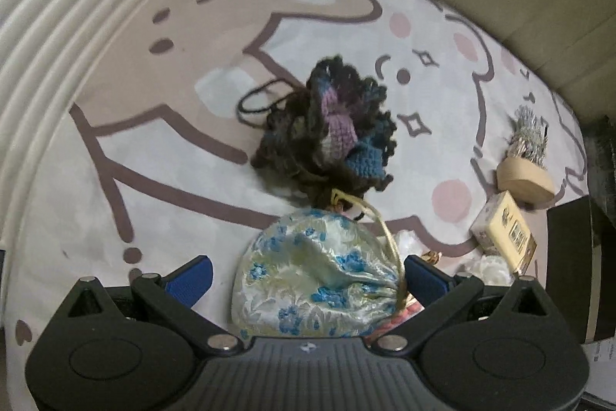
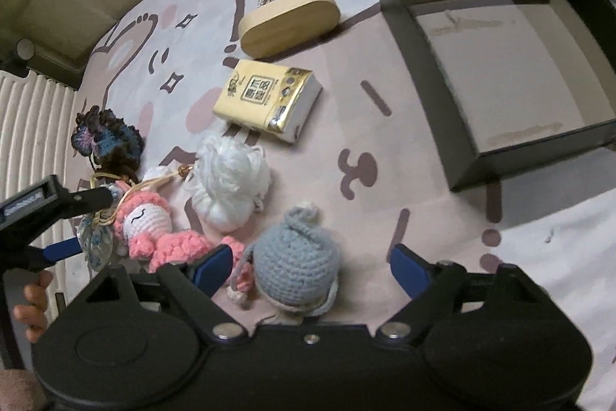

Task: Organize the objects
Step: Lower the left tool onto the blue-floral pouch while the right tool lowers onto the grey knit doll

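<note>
Left wrist view: left gripper (image 1: 306, 274) spread, brocade pouch (image 1: 313, 276) between its fingers, unpinched; dark crochet flower (image 1: 331, 130) beyond.

Right wrist view: right gripper (image 2: 312, 266) apart, straddling grey knitted ball (image 2: 296, 257), no contact evident. Black box (image 2: 419, 26) ahead-right, empty: sorting unstarted.

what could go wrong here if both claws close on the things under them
1. The left claw straddles the floral satin pouch, whose cord runs toward the pink crochet doll; lifting may drag the doll along.
2. The grey crochet doll sits nearer one pad of the open right claw, so the grip may land off-centre and slip.
3. The two claws work close together and could bump.
</note>
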`<state>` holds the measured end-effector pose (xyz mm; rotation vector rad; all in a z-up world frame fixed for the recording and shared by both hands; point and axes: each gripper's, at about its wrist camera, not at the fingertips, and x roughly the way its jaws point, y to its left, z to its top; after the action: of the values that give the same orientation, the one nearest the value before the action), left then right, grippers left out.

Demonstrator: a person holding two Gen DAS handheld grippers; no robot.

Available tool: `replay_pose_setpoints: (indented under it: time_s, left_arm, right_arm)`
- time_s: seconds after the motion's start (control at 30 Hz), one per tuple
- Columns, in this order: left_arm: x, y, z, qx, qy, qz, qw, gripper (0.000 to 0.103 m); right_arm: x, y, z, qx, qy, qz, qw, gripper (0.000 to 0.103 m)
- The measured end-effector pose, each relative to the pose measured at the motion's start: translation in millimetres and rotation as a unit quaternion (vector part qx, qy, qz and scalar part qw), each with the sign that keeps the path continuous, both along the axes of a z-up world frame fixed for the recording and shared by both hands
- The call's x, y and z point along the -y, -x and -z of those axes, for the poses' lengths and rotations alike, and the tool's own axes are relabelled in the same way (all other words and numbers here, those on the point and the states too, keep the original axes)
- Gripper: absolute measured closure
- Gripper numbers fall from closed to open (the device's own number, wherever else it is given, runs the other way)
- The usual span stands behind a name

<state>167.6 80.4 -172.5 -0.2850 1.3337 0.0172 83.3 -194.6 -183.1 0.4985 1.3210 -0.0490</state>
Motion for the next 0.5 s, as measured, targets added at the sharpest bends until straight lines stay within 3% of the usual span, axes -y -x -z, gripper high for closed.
replay_pose_setpoints:
  time_s: [0.13,0.3,0.5]
  left_arm:
    - [-4,-2,11,-0.002,0.015,0.005,0.9999,0.000]
    - [-22,-7,25,-0.034,0.064,-0.027,0.9970,0.000]
    - [-28,-4,31,-0.030,0.088,-0.025,0.9954,0.000]
  right_arm:
    - [-5,-3,4,-0.005,-0.005,-0.008,1.000,0.018]
    - [-10,-6,12,-0.021,0.006,-0.012,1.000,0.029]
    - [-14,-9,18,-0.028,0.014,-0.014,0.999,0.031]
